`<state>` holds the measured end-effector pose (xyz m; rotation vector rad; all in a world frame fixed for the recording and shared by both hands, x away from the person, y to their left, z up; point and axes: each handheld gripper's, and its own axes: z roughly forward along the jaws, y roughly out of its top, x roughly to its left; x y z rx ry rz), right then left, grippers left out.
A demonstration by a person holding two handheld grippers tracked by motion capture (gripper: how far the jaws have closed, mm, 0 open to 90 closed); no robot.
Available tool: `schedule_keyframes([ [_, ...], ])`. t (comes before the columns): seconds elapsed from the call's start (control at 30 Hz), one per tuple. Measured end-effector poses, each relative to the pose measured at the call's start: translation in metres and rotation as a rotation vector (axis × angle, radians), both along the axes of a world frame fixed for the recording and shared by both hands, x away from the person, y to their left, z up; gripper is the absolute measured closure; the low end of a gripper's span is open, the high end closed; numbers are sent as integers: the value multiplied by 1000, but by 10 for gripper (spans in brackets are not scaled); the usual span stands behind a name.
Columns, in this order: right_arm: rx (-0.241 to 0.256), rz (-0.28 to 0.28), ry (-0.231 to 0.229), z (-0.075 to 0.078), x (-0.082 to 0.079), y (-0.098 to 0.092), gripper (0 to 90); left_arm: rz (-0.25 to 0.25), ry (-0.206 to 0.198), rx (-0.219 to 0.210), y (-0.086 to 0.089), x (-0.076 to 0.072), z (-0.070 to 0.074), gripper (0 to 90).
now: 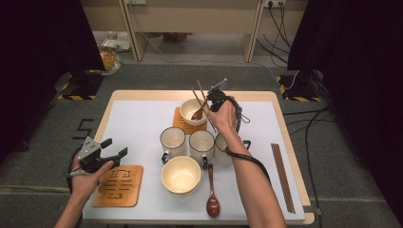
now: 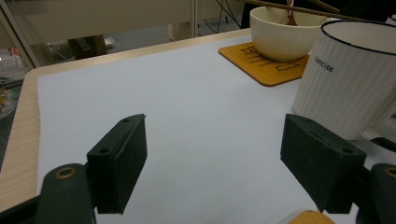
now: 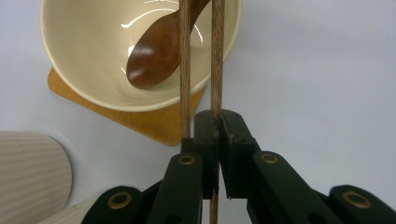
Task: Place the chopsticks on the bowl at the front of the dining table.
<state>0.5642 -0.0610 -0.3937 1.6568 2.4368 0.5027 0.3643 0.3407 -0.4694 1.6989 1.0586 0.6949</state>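
right arm stretches forward across the bench (image 1: 142, 118), right gripper (image 1: 212, 100) fingers pinching a pair of wooden chopsticks (image 1: 201, 97) that angle over the far cream bowl (image 1: 192, 111). a brown spoon (image 3: 156, 49) lies inside that bowl, on its wooden coaster (image 3: 149, 122). left gripper (image 1: 110, 153) hovers low at the near-left, above another wooden coaster (image 1: 119, 186), fingers spread wide, nothing between them.

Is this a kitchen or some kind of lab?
Probably a lab or recording studio, not a kitchen: black curtains hang at both sides, loose black cables cross the grey floor, and yellow-black hazard tape marks it.
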Motion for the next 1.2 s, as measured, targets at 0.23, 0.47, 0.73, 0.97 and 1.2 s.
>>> schedule_keyframes([
  [0.23,0,0,2,-1,0,2,856,-1,-2,1,0,0,0,225],
  [0.47,1,2,5,-2,0,1,856,-1,-1,0,0,0,0,224],
  [0.73,3,-1,5,-1,0,1,855,-1,-2,0,0,0,0,224],
  [0.97,3,3,3,-1,0,1,855,-1,-2,-1,0,0,0,224],
  [1.2,7,3,-6,0,0,1,852,-2,-1,2,-1,0,0,224],
])
